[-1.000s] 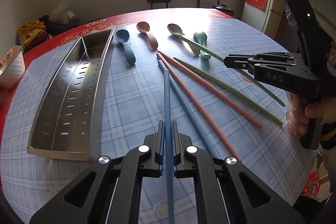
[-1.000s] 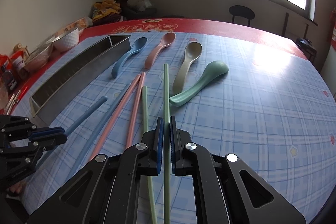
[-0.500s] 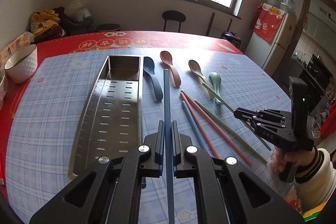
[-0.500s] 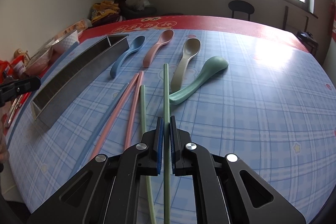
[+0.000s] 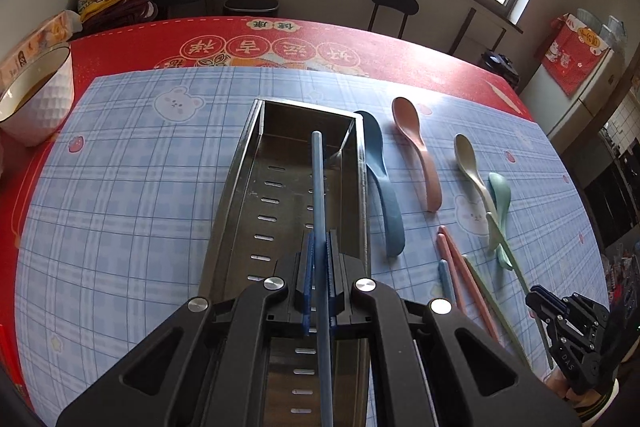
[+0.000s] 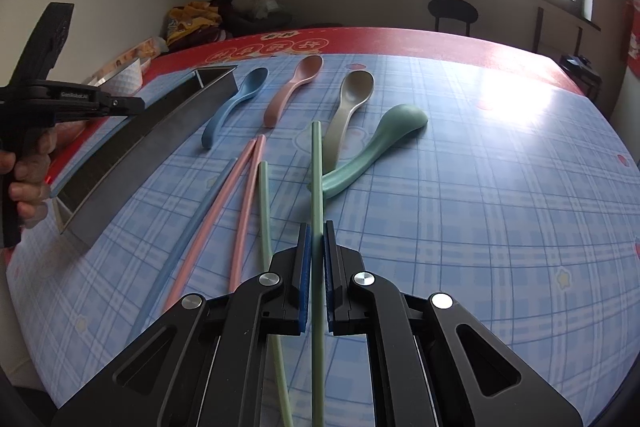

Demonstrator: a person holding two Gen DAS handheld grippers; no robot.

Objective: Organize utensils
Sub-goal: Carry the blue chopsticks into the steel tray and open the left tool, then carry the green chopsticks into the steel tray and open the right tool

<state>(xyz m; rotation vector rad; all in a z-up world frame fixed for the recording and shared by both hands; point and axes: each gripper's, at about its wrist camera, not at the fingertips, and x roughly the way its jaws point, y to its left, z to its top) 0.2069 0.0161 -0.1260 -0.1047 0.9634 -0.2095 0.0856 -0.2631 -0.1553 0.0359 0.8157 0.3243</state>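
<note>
Left wrist view puts my left gripper (image 5: 319, 267) clamped on the blue chopstick (image 5: 318, 187), which points lengthwise over the steel perforated tray (image 5: 240, 163). To place it well, I would lower until it lies along the slotted floor, then release. My right gripper (image 6: 316, 259) pinches a green chopstick (image 6: 316, 167) above the checked tablecloth (image 6: 480, 207). Both sticks look slim, matte and straight. Its green mate (image 6: 264, 211), two pink chopsticks (image 6: 244, 195) and another blue one (image 6: 188, 227) lie beside the tray
</note>
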